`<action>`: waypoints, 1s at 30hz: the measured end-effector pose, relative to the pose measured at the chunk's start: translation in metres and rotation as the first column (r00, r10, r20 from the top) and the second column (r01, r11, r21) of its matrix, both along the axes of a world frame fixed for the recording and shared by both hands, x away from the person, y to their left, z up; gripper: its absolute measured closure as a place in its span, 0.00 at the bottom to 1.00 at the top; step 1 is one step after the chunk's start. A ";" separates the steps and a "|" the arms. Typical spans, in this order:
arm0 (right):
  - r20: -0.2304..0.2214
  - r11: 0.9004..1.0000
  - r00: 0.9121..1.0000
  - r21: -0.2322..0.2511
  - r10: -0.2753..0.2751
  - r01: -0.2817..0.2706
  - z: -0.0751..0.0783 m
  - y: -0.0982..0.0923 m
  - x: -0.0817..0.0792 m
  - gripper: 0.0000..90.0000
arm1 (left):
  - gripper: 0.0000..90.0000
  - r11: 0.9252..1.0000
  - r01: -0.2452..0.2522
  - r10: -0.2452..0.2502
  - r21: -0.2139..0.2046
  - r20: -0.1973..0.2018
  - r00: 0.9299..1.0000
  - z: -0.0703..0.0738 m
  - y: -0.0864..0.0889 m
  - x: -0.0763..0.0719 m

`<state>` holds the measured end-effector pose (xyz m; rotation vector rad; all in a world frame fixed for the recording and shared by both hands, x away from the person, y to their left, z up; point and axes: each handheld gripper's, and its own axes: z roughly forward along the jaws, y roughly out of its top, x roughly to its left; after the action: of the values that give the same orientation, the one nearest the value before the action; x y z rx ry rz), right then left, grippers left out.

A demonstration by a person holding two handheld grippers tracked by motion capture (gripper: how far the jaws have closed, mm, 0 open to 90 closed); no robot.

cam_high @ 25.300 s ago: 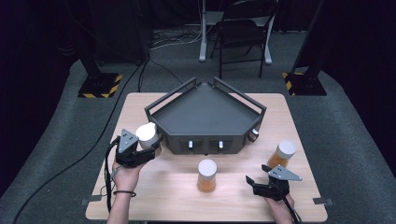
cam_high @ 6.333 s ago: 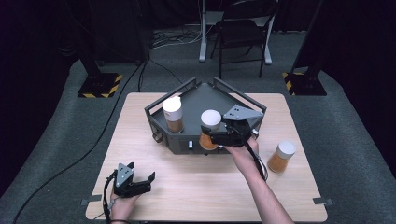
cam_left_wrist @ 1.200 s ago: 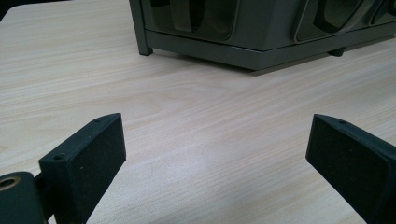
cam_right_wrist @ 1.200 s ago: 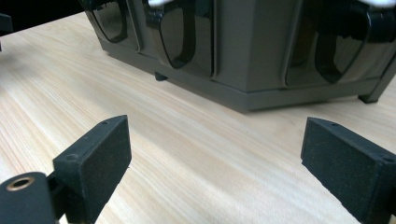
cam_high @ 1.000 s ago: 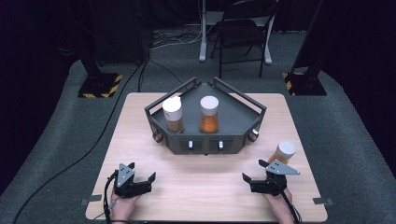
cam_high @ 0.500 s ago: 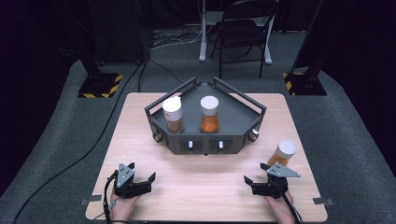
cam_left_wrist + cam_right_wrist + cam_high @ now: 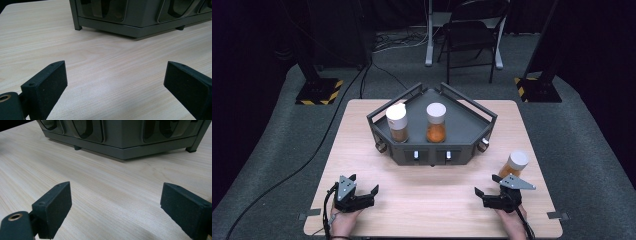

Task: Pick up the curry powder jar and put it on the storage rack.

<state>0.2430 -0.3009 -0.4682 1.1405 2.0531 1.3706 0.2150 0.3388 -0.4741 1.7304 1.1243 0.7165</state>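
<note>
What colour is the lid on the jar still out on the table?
White, on the orange-filled jar near the right gripper; high view shows it best.

In the high view we see the person's forearms cut off by the bottom edge. The small fittings on the front of the dark grey angular metal tray (image 7: 432,152) are too small to identify. In the left gripper view, the top edge cuts off that tray, and the right edge crops one black pad (image 7: 192,87) of the left tool (image 7: 115,85).
</note>
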 end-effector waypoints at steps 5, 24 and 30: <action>-0.004 1.000 1.000 0.003 0.000 0.000 0.000 0.000 0.000 0.10 | 0.05 1.000 0.003 -0.003 0.002 0.001 1.000 0.000 0.000 0.000; -0.006 1.000 1.000 -0.006 0.000 0.000 0.001 0.001 0.001 0.10 | 0.05 1.000 0.002 -0.002 0.002 -0.002 1.000 0.000 0.000 0.001; -0.004 1.000 1.000 -0.010 0.000 0.000 0.001 0.002 0.001 0.10 | 0.05 1.000 0.003 -0.003 0.006 0.002 1.000 0.000 -0.001 0.000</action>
<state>0.2437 -0.2993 -0.4670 1.1404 2.0600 1.3580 0.2150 0.3383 -0.4741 1.7356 1.1188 0.7196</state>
